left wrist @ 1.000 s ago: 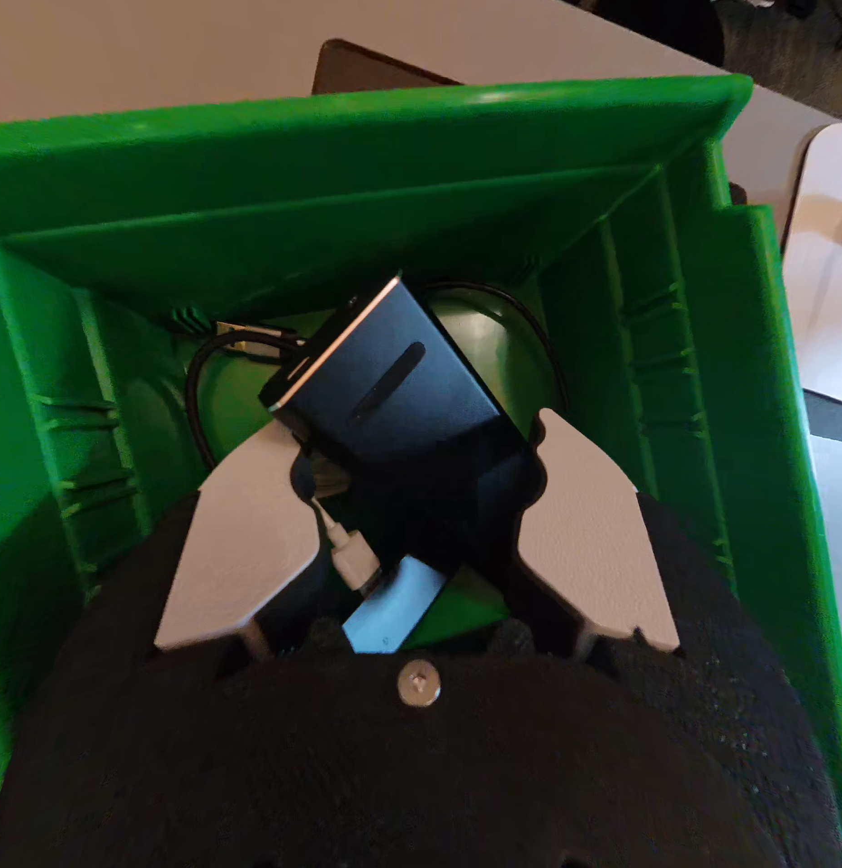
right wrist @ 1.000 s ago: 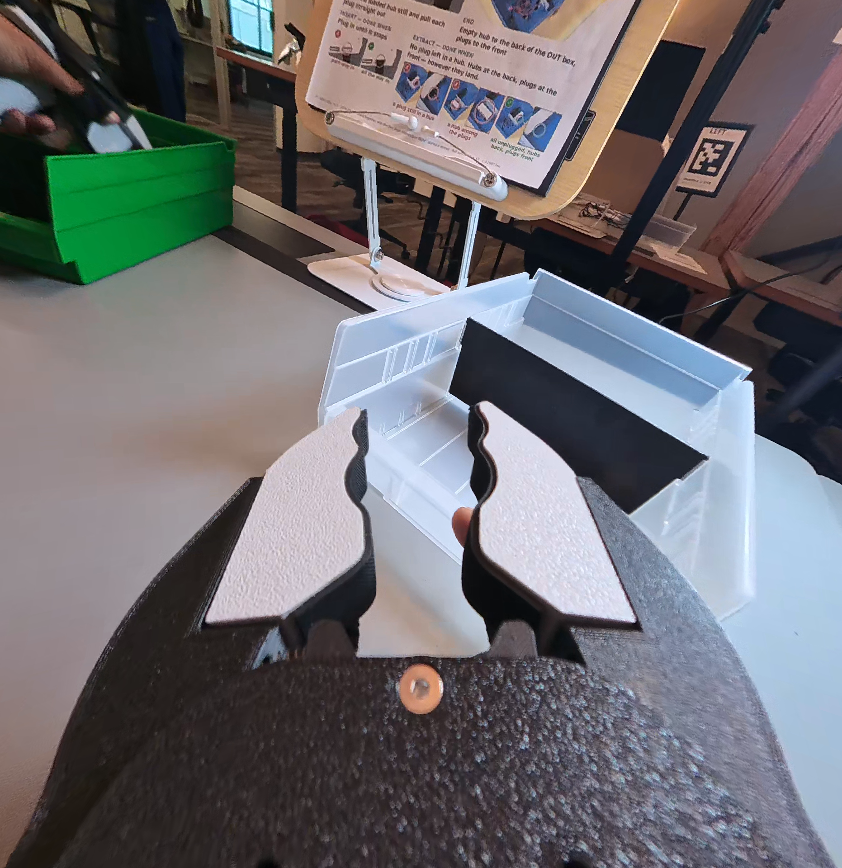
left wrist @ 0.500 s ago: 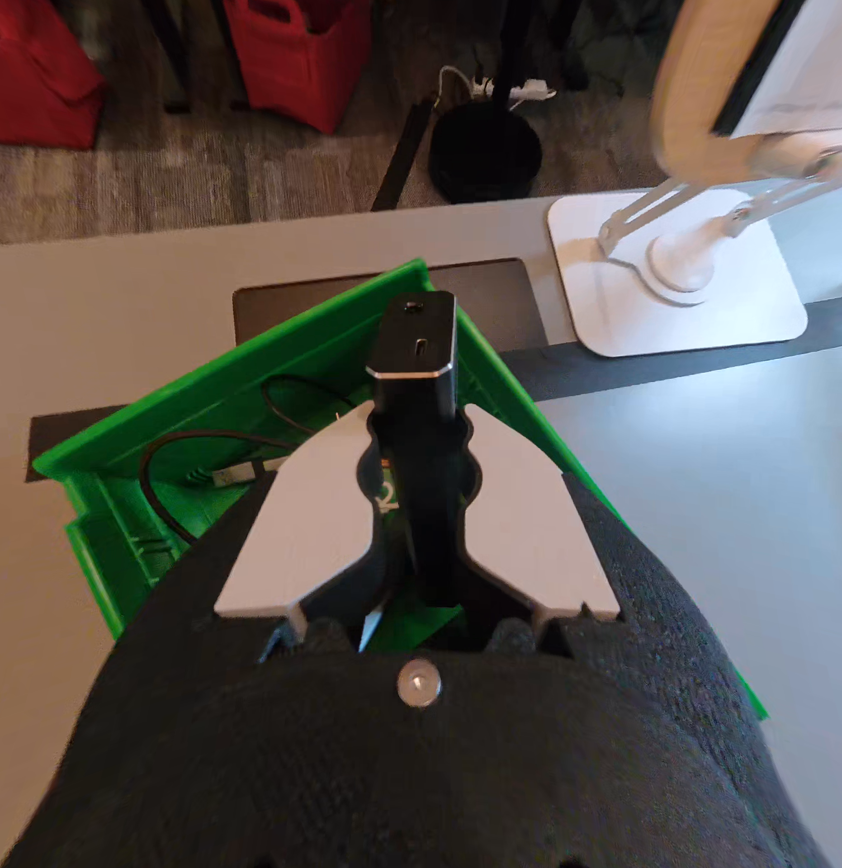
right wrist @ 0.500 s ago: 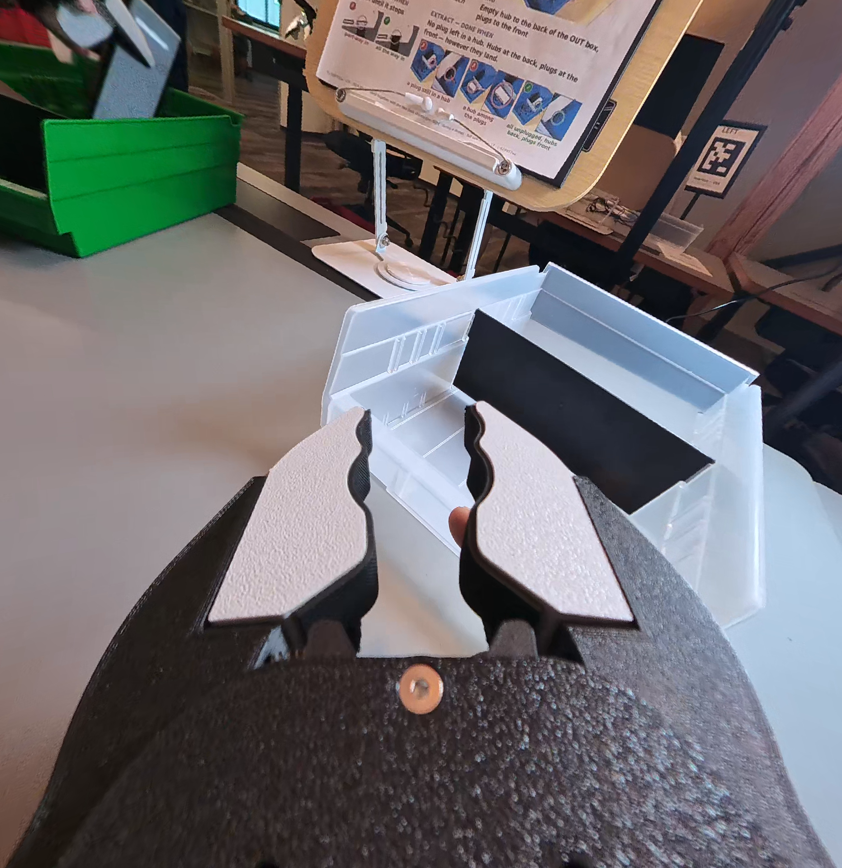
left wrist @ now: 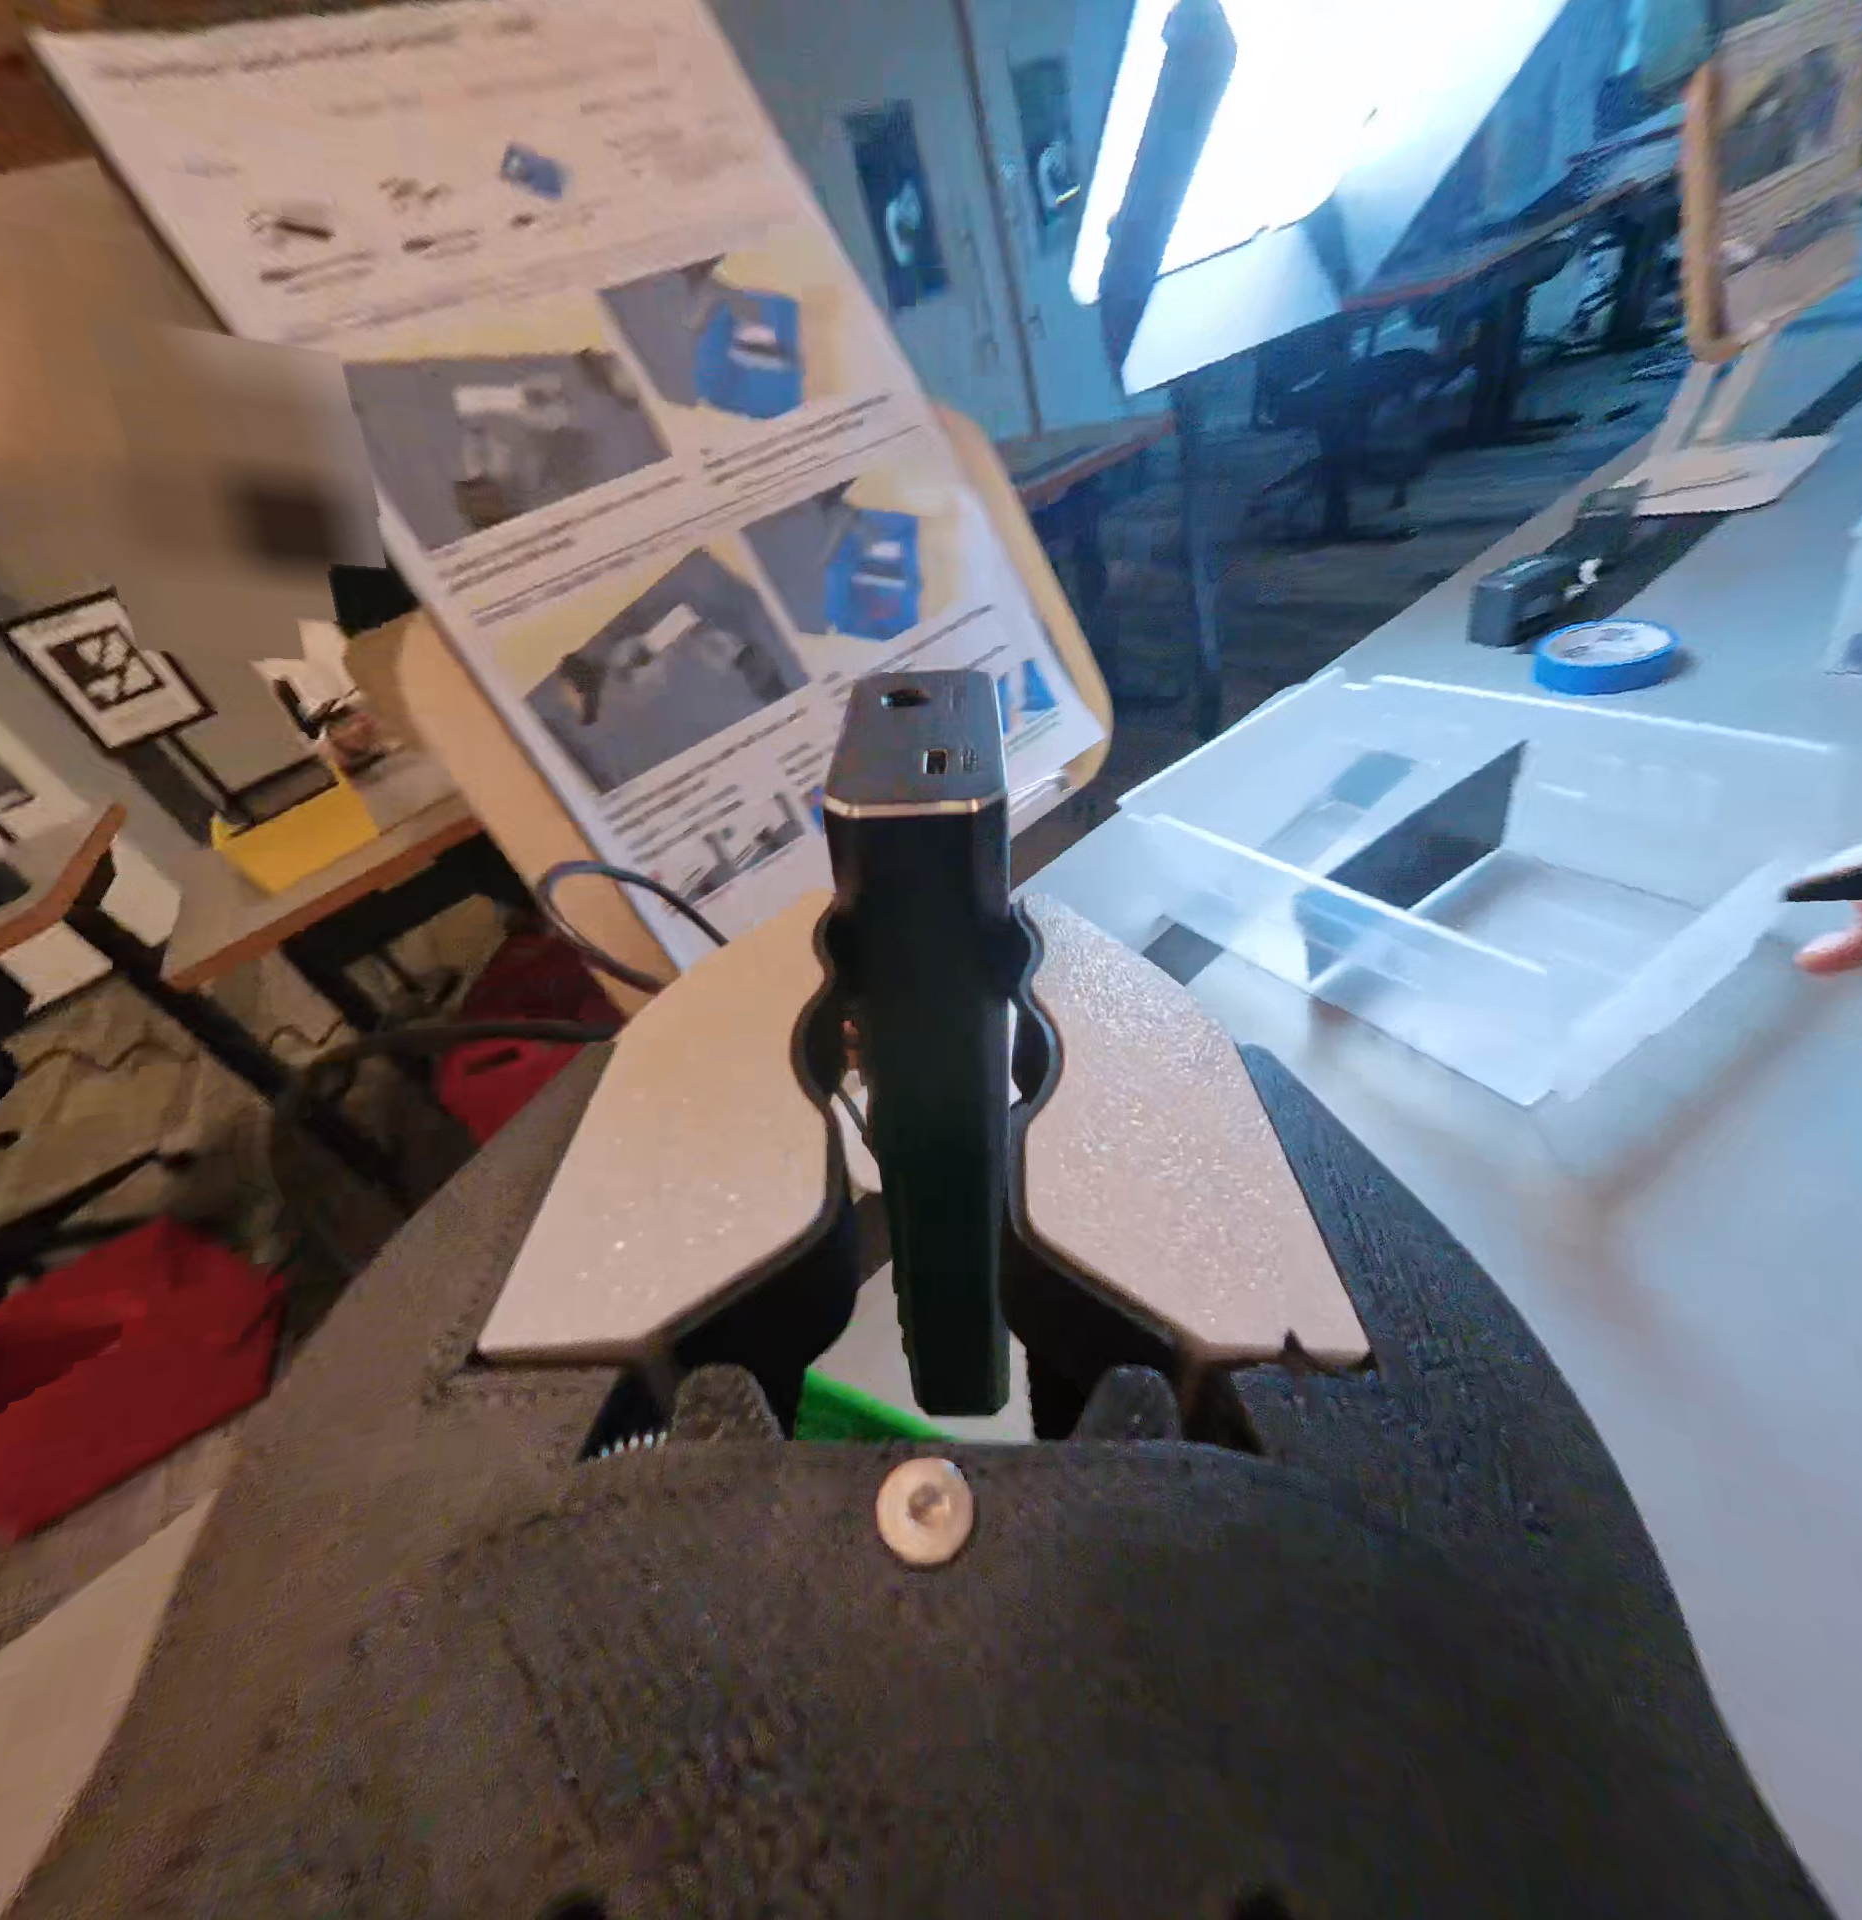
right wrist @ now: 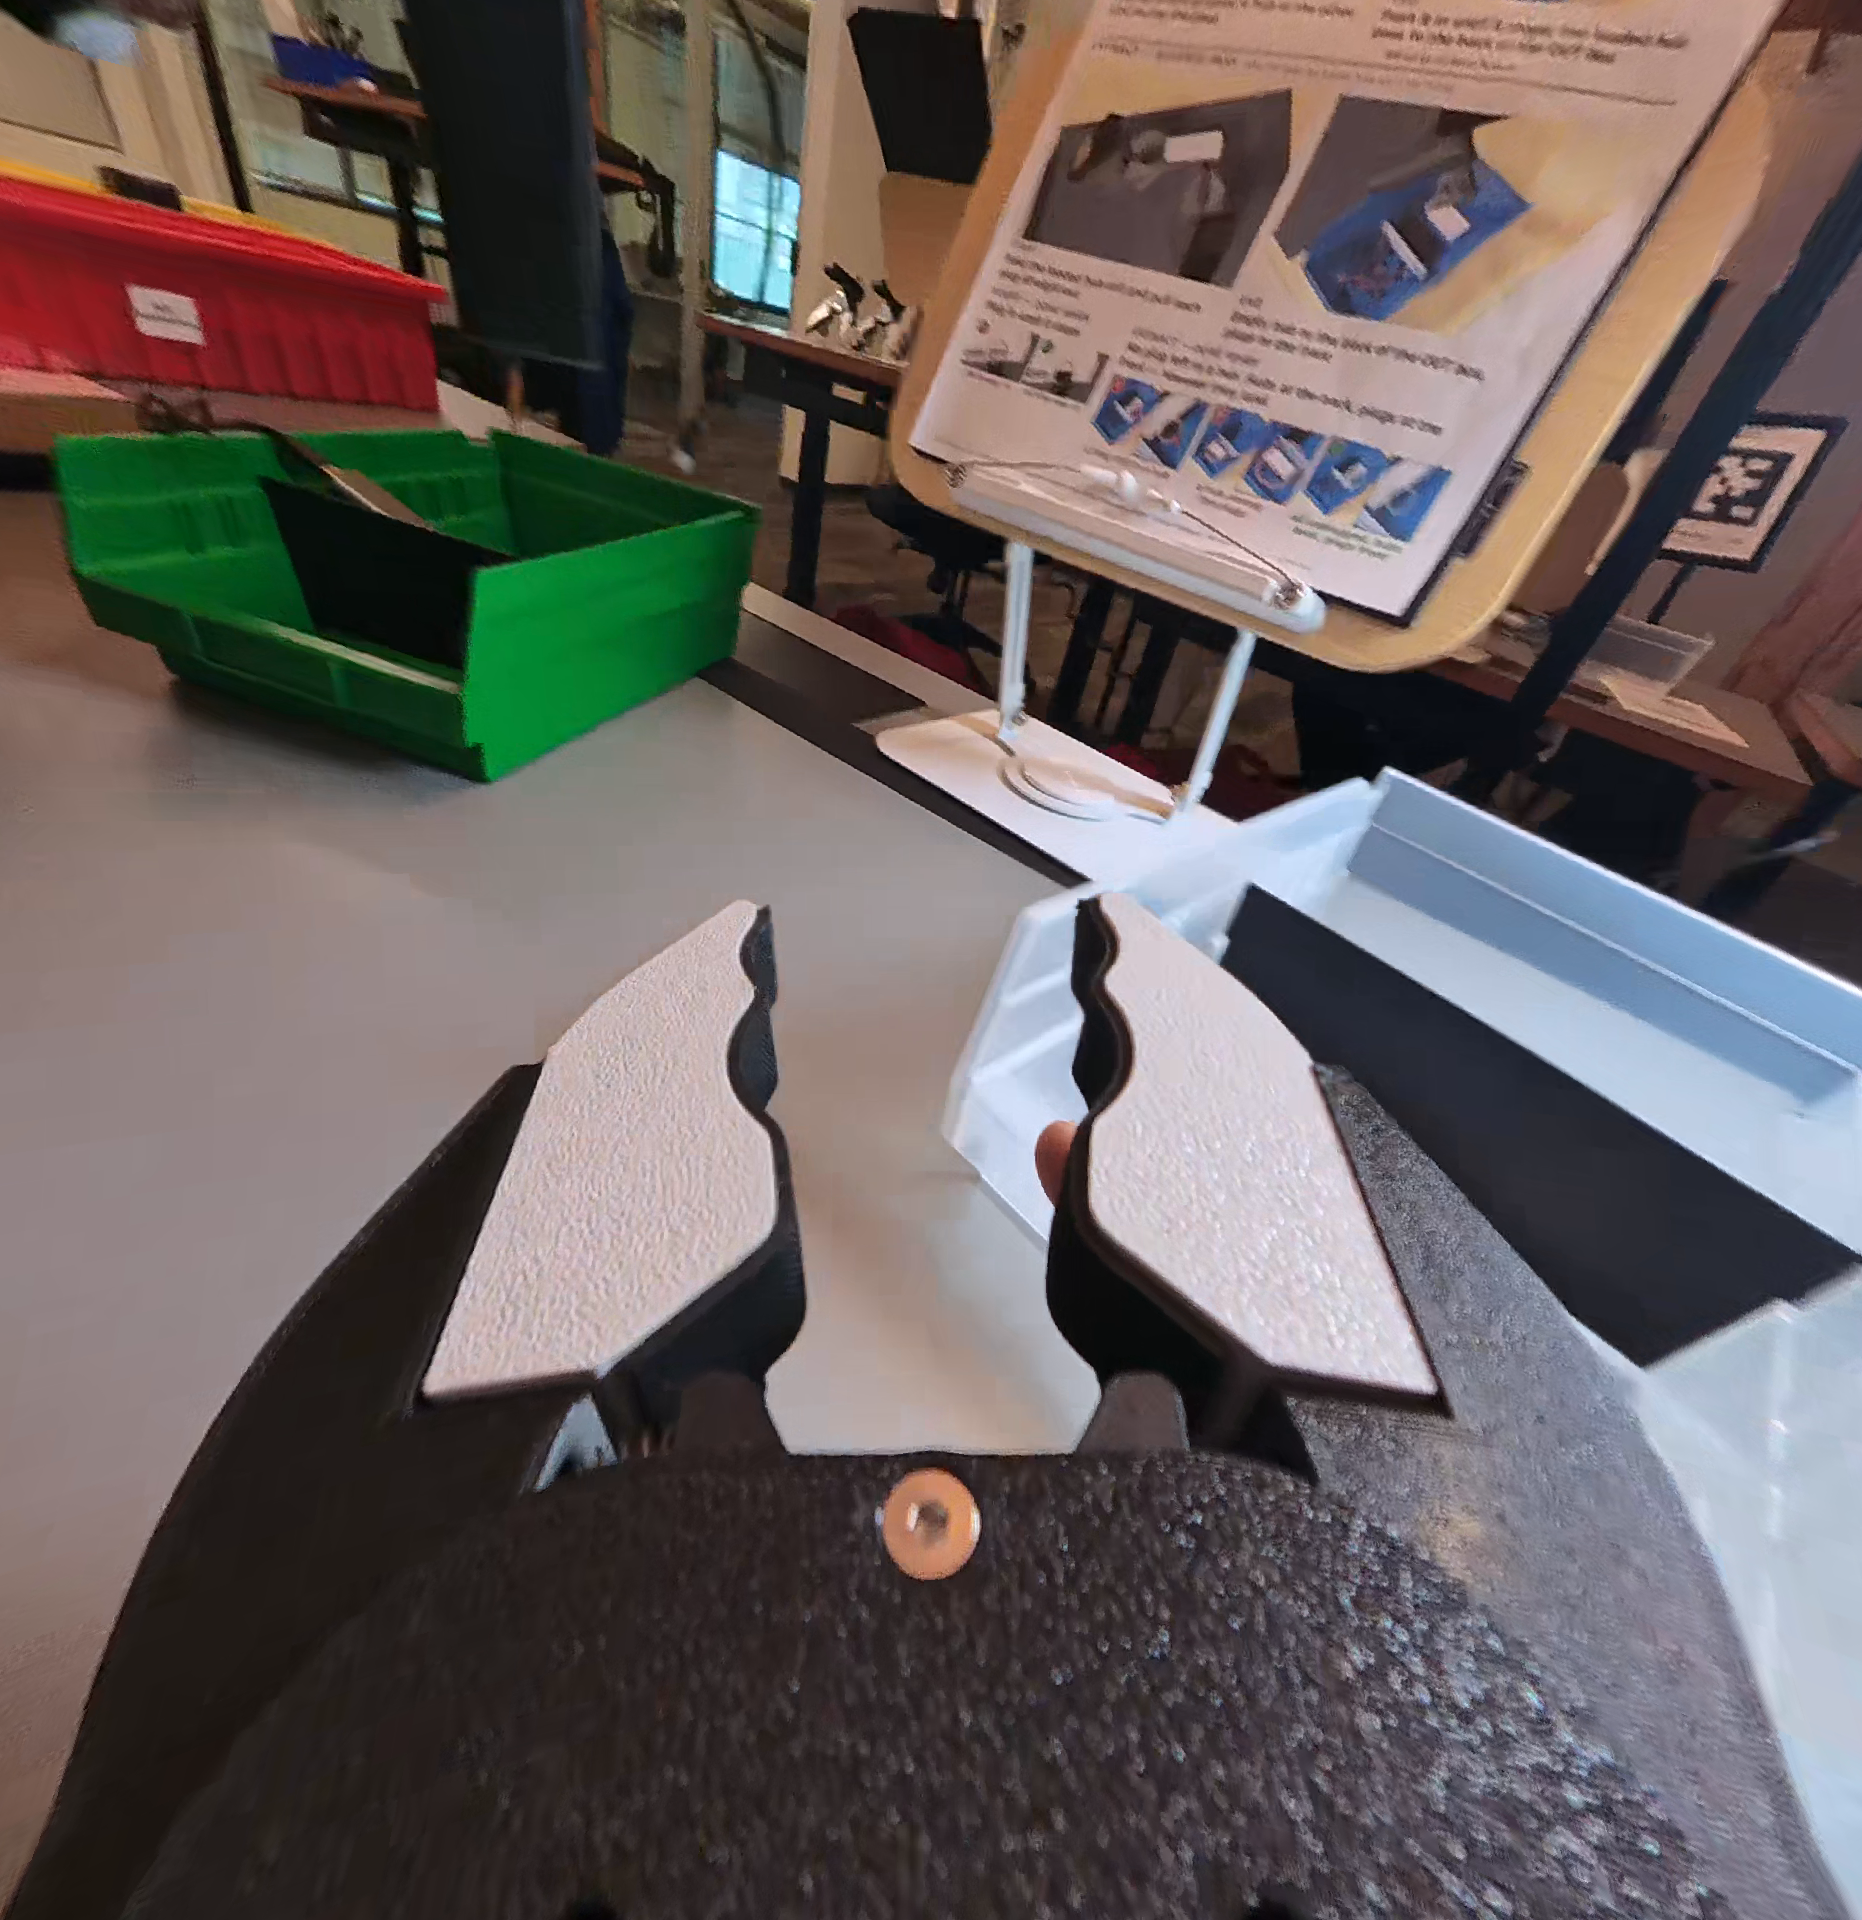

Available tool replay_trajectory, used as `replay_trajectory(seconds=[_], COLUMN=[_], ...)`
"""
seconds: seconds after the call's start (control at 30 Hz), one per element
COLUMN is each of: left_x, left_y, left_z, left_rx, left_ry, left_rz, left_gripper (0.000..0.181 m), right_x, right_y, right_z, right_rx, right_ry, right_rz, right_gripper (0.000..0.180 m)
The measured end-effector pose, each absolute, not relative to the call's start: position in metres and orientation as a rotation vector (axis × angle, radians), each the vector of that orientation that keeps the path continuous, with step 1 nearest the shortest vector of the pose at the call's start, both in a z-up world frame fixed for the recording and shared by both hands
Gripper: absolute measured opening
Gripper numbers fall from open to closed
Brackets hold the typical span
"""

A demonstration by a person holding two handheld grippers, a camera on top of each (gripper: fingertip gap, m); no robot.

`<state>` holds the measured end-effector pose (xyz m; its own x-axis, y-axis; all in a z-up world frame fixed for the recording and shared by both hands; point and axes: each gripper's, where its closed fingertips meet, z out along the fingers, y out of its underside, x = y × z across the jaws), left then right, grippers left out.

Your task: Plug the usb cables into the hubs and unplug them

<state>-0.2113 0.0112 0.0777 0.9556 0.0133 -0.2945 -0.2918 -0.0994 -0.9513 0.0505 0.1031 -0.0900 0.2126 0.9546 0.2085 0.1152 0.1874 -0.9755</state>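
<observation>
My left gripper [left wrist: 922,925] is shut on a black USB hub [left wrist: 916,790] and holds it up in the air, its port end pointing away from me. A black cable [left wrist: 615,904] loops behind the left finger; I cannot tell whether it is plugged into the hub. My right gripper [right wrist: 925,914] is open and empty, low over the grey table [right wrist: 387,987] beside the near corner of the white bin [right wrist: 1020,1039]. The green bin [right wrist: 594,623] stands at the back left of the right wrist view.
The white bin [left wrist: 1478,966] has a black divider [right wrist: 1478,1091] across it. The green bin also holds a black divider [right wrist: 376,582]. An instruction board on a white stand [right wrist: 1062,769] rises behind the table. A blue tape roll [left wrist: 1607,655] lies far right. A red bin [right wrist: 179,312] stands behind.
My left gripper closed on the hub, lifted it out of the green bin and swung it toward the white bin. My right gripper opened wider and turned left.
</observation>
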Motion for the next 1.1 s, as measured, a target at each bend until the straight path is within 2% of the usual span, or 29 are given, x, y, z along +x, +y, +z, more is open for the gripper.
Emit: replay_trajectory(seconds=[0.1,0.23,0.37,0.47,0.57,0.73,0.83,0.93,1.1], left_x=[-0.142,-0.071,-0.020,0.008,0.018,0.045,0.032,0.008,-0.026], left_y=[0.019,0.038,0.053,0.053,0.051,0.030,0.018,0.012,0.012], left_z=[0.065,0.037,0.009,-0.010,-0.017,-0.013,0.009,0.023,0.013], left_rx=[-1.555,-1.489,-1.504,-1.538,-1.532,-1.542,-1.502,-1.538,-1.625], left_ry=[0.324,0.359,0.430,0.478,0.508,0.663,0.654,0.589,0.629], left_rz=[0.217,0.126,0.047,-0.003,0.020,-0.185,-0.185,-0.238,-0.055], left_gripper=[0.029,0.029,0.029,0.029,0.029,0.035,0.035,0.040,0.045], right_x=[0.022,-0.019,-0.045,-0.045,-0.039,-0.024,-0.011,-0.002,0.007], right_y=[0.067,0.030,0.029,0.036,0.037,0.023,0.013,0.010,0.002], right_z=[-0.074,-0.058,-0.067,-0.076,-0.081,-0.079,-0.064,-0.054,-0.046], right_rx=[-1.180,-1.160,-1.237,-1.253,-1.261,-1.127,-1.064,-0.993,-0.927], right_ry=[-1.275,-1.325,-1.302,-1.263,-1.257,-1.343,-1.317,-1.351,-1.384], right_rz=[0.902,0.938,0.976,1.021,1.069,1.308,1.540,1.564,1.620], right_gripper=[0.057,0.068,0.076,0.071,0.066,0.064,0.064,0.064,0.064])
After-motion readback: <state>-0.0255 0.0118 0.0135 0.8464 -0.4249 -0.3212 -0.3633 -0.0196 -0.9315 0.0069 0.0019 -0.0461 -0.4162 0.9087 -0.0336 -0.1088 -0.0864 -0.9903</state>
